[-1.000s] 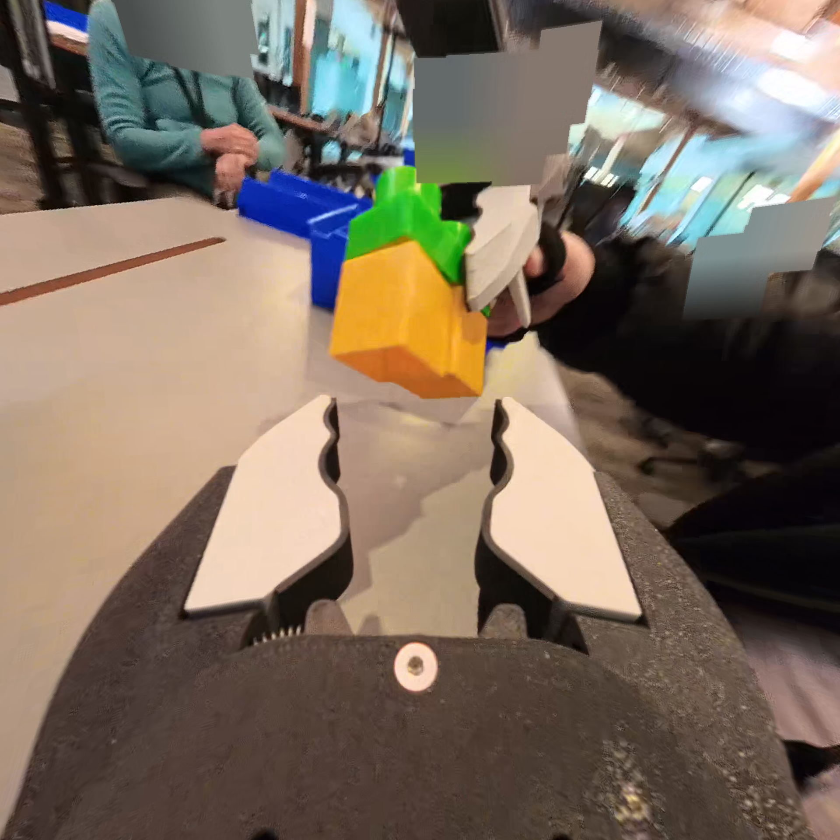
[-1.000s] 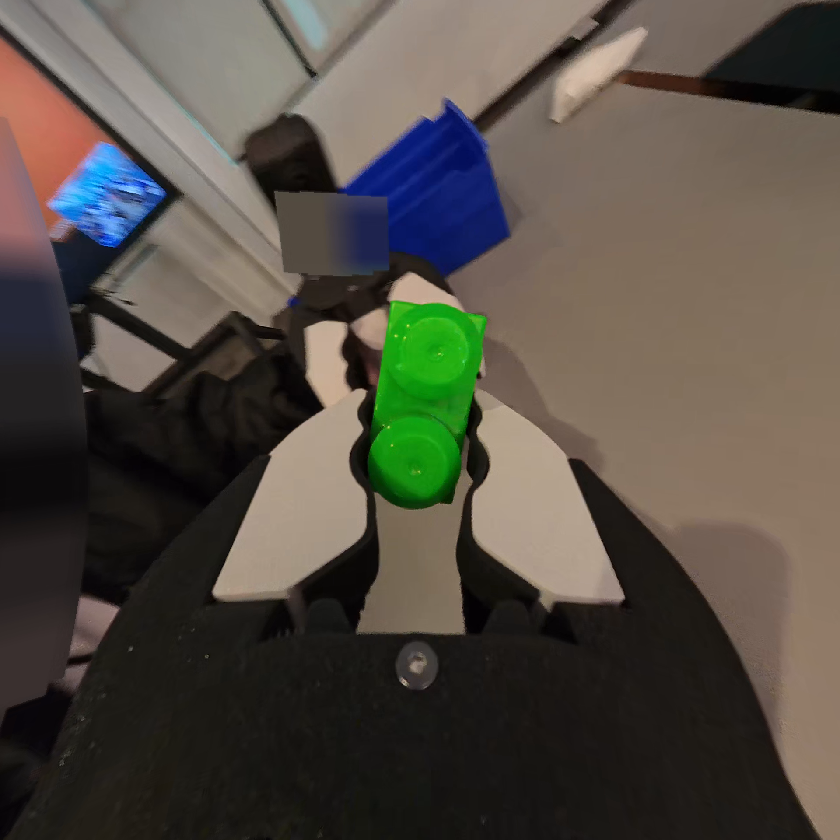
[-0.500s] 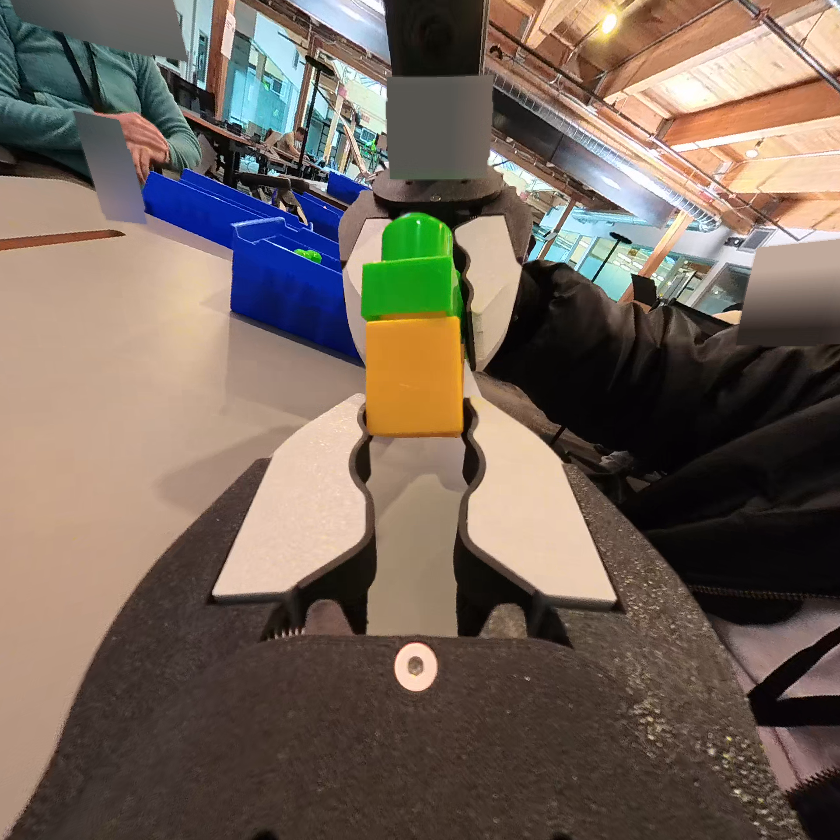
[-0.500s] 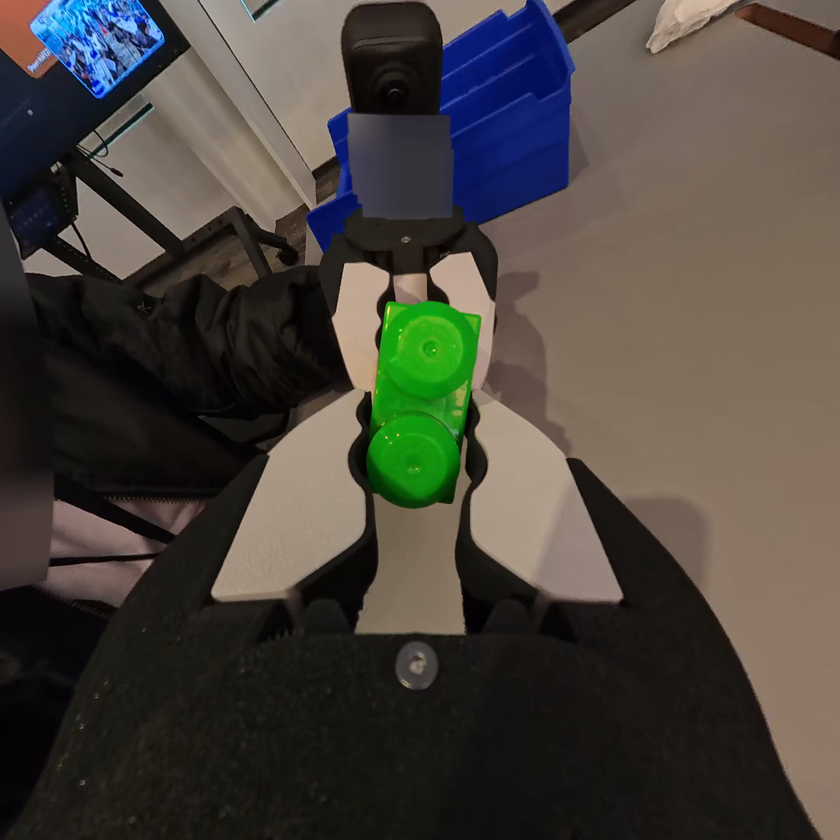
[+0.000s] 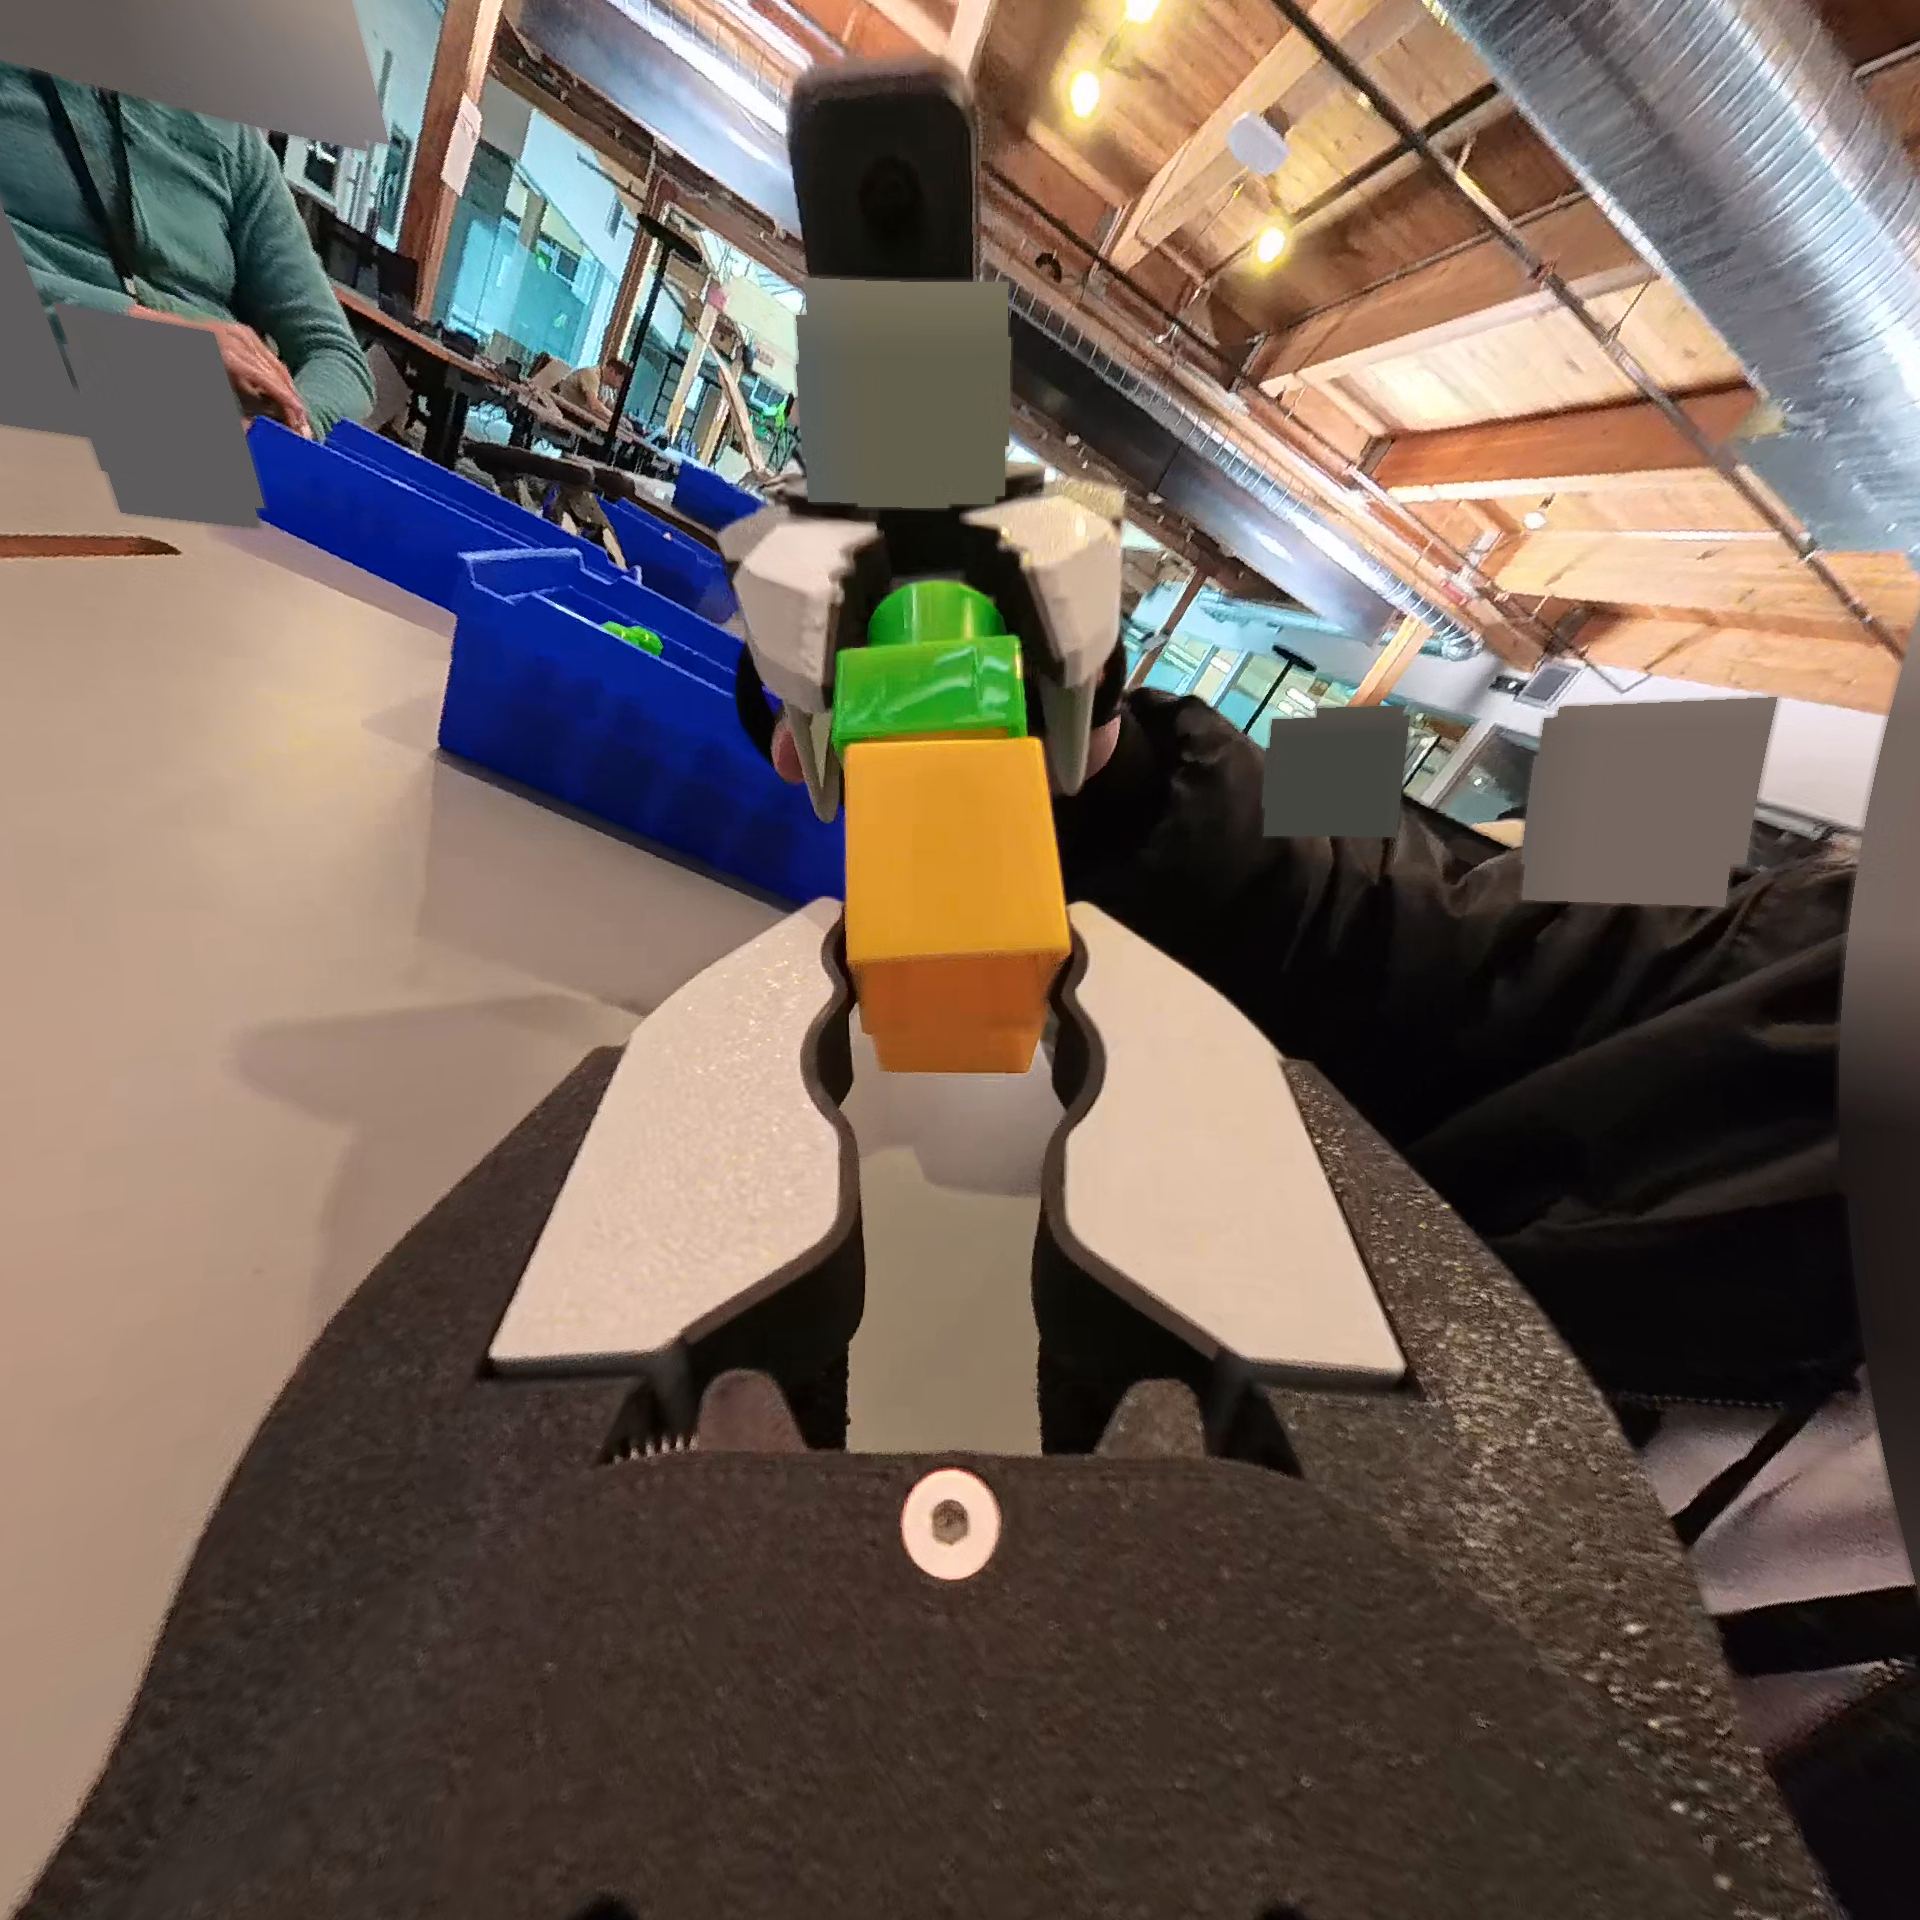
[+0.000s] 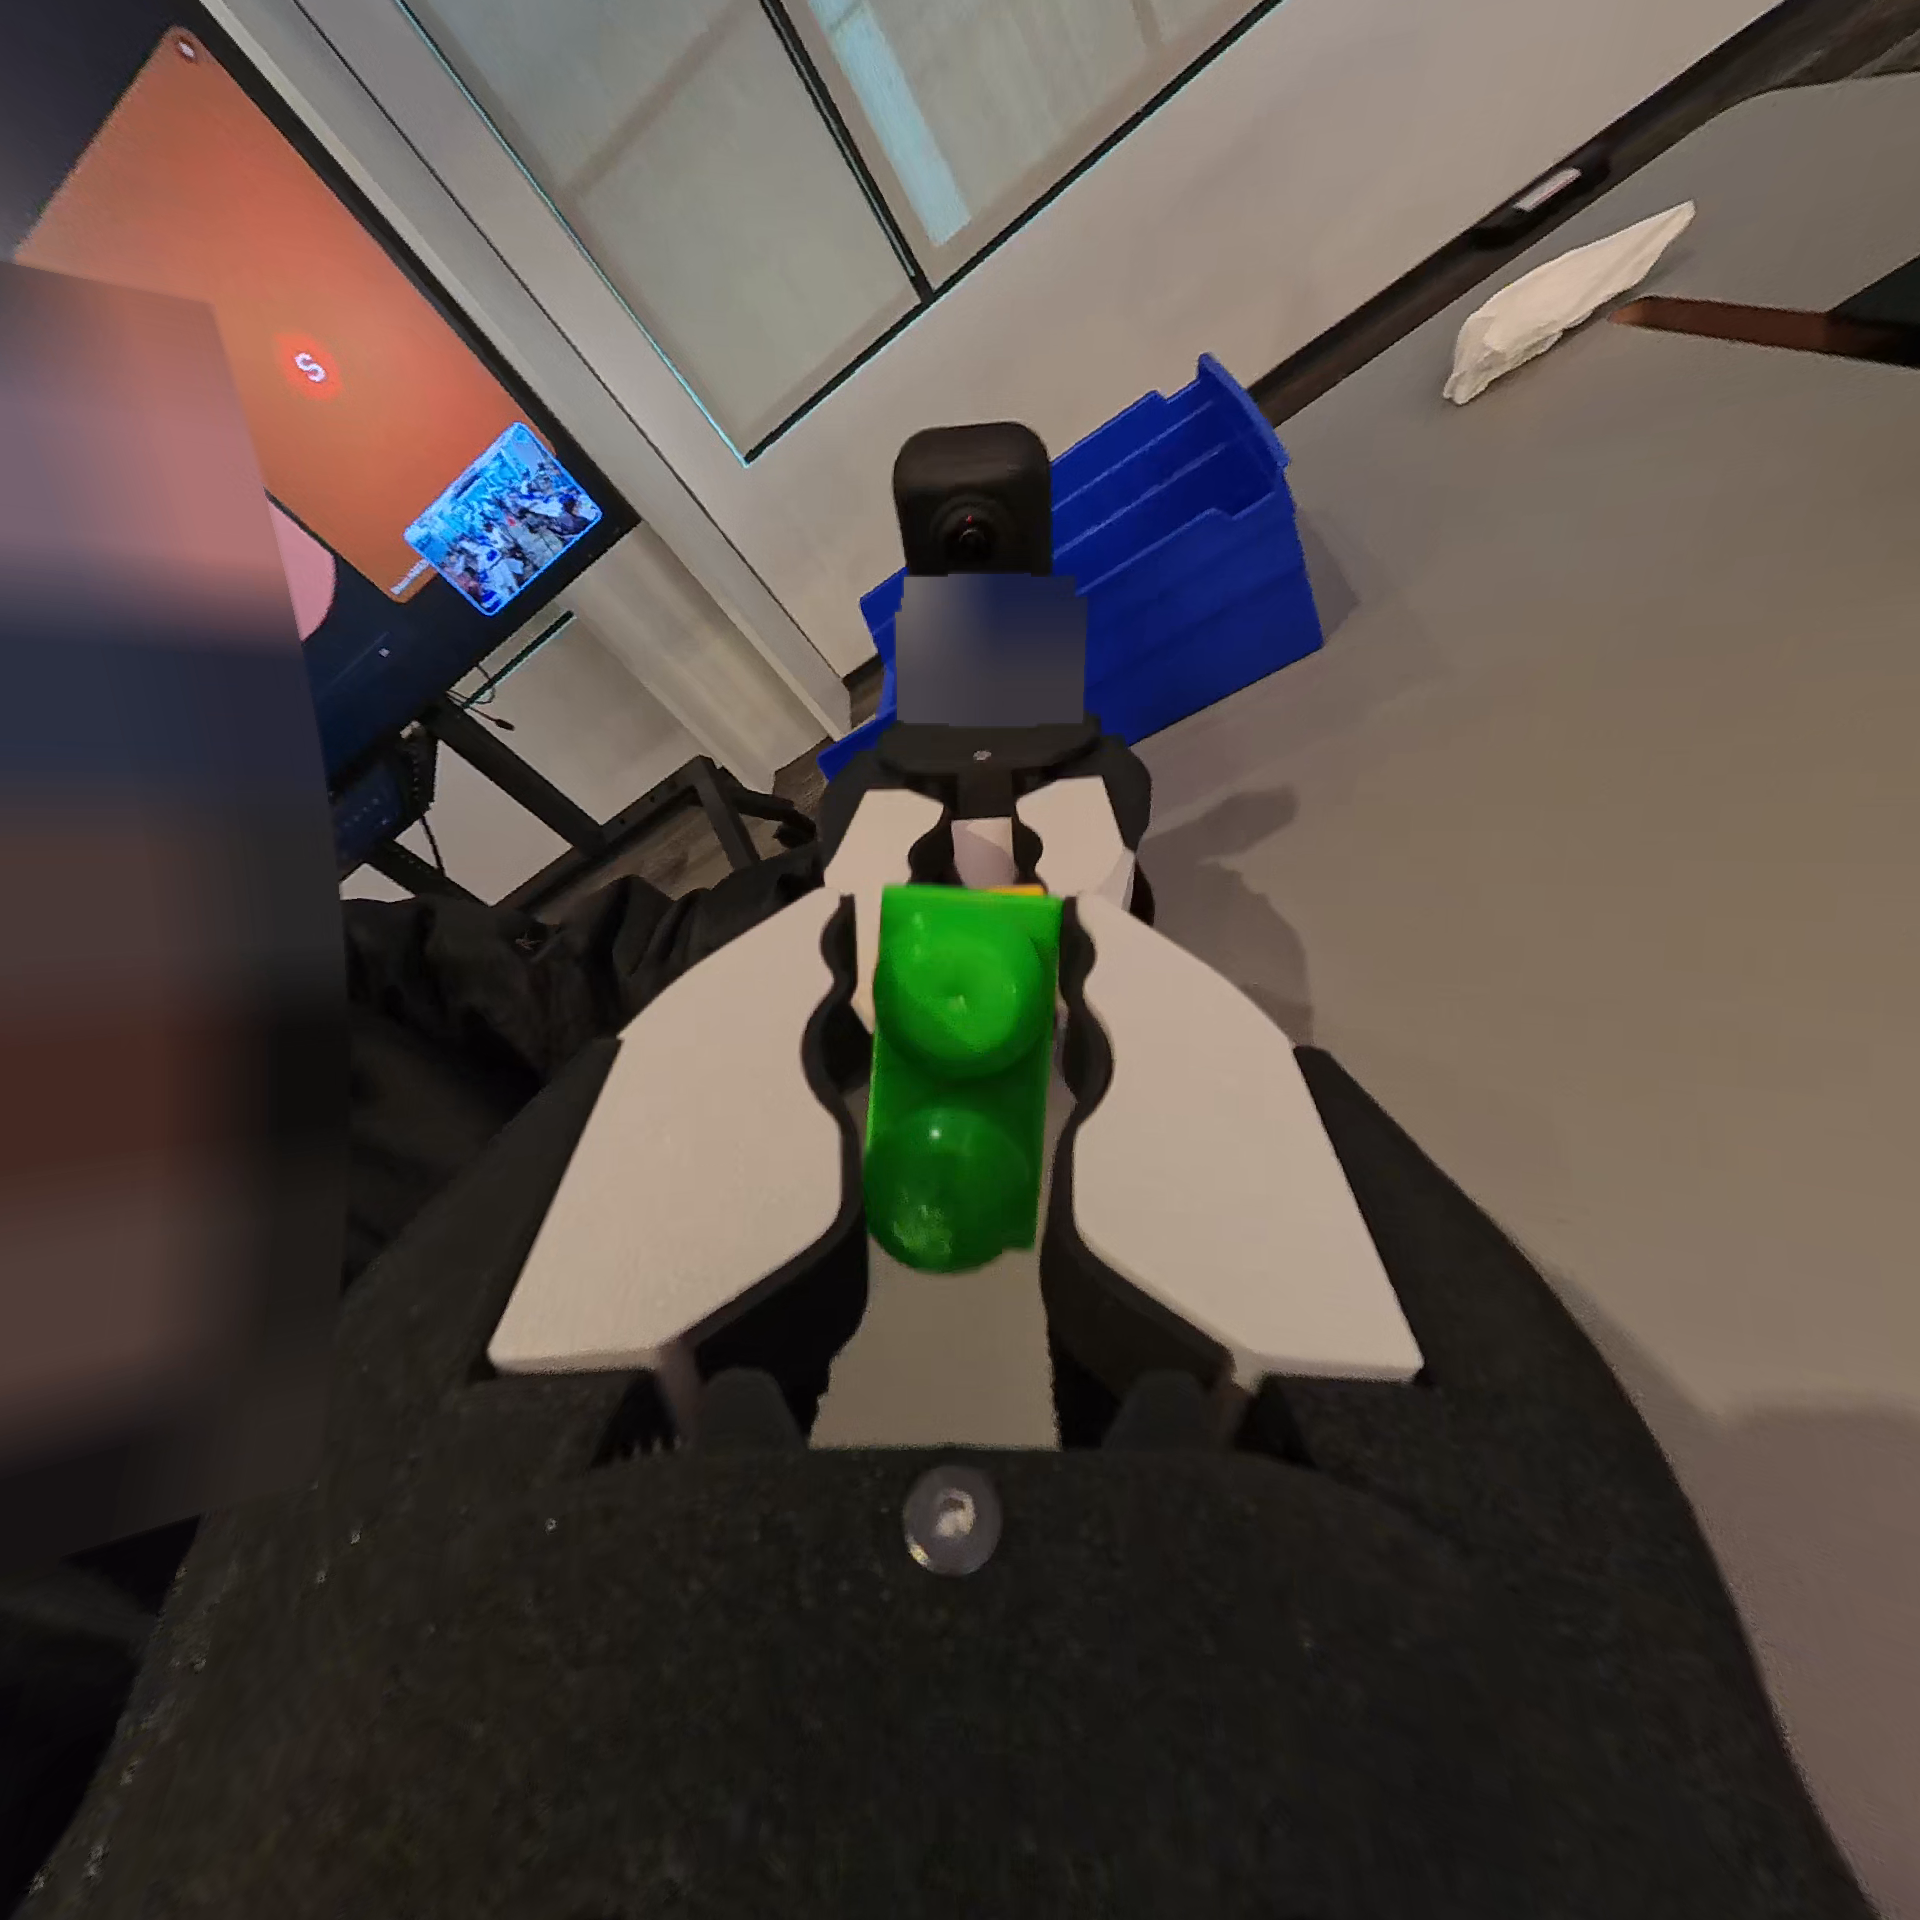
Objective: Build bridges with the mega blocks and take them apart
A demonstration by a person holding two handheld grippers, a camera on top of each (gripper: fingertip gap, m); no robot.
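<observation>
Green plastic two-stud block [image 6: 956, 1081] sits clamped in the right claw [image 6: 956, 977]; straight ahead, the left claw [image 5: 951, 997] pinches the yellow plastic block [image 5: 951, 904] joined beneath it, opposed grips likely for pulling them apart.

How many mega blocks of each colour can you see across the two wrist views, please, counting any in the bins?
Green blocks: 2, one held between the two grippers and one in a blue bin
Yellow blocks: 1, joined under the held green one
Total: 3
</observation>
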